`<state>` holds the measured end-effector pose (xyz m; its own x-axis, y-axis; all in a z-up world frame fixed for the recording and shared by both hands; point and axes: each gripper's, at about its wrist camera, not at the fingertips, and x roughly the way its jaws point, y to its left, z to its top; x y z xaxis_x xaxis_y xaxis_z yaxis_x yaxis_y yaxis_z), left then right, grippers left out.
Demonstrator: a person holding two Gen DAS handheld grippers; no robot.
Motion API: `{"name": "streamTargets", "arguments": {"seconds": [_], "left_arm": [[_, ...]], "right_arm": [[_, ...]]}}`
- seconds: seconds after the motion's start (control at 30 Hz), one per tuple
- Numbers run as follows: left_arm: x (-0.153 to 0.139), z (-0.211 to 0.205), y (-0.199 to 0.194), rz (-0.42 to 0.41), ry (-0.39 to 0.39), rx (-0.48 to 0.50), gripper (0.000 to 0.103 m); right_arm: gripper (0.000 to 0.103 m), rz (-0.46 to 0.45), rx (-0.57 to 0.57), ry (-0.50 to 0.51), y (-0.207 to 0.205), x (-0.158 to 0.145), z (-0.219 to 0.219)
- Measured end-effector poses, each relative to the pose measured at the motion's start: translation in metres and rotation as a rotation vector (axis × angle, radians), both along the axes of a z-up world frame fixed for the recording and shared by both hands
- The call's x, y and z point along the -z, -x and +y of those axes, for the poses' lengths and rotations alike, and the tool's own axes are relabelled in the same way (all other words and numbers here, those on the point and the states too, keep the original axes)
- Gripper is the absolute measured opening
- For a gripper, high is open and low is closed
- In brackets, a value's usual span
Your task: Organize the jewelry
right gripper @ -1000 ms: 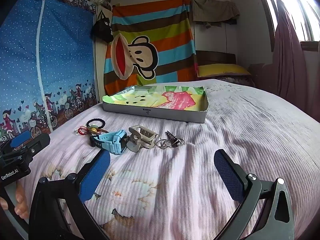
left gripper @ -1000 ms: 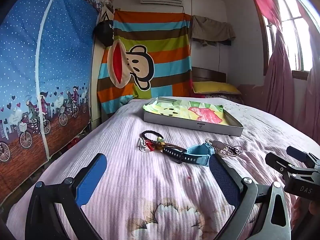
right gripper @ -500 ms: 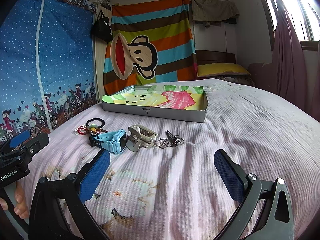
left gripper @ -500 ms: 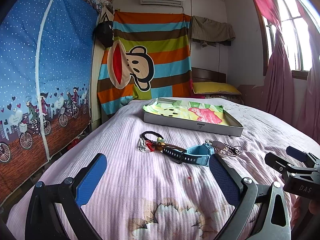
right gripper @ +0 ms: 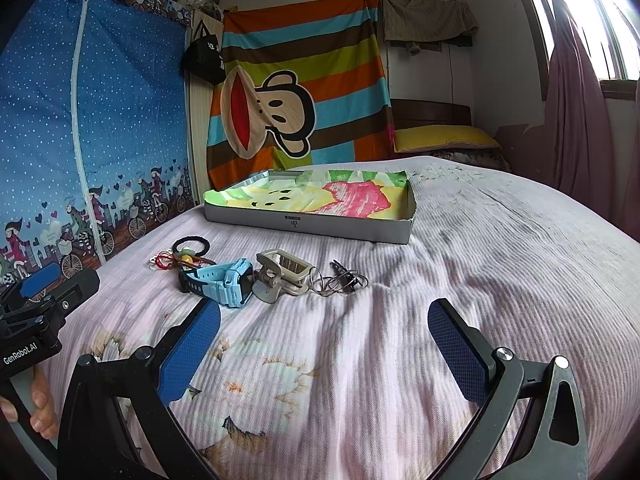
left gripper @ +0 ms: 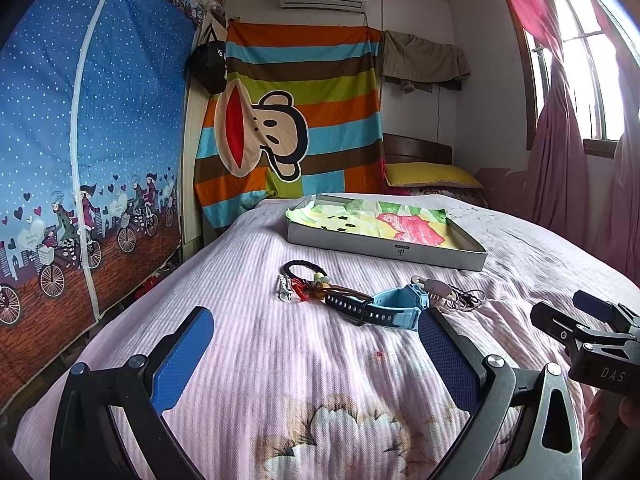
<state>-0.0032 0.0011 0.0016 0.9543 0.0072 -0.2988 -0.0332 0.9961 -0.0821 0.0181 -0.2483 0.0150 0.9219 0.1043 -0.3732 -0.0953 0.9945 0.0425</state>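
Both the left gripper (left gripper: 316, 340) and the right gripper (right gripper: 324, 336) are hovering spread wide over the bed (right gripper: 500, 264). The jewelry (right gripper: 240, 276) is lying near the box (right gripper: 312, 228).

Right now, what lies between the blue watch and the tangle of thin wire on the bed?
A beige clip-like holder lies between the light blue plastic watch and the thin wire tangle, clearest in the right wrist view.
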Motion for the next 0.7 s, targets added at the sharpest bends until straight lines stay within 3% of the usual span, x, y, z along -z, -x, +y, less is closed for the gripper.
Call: {"name": "streamTargets", "arguments": {"seconds": [0.7], "left_arm": [[0.0008, -0.0008, -0.0007, -0.001, -0.003, 0.001, 0.103]], "right_arm": [[0.102, -0.001, 0.002, -0.003, 0.0004, -0.0005, -0.0011]]}}
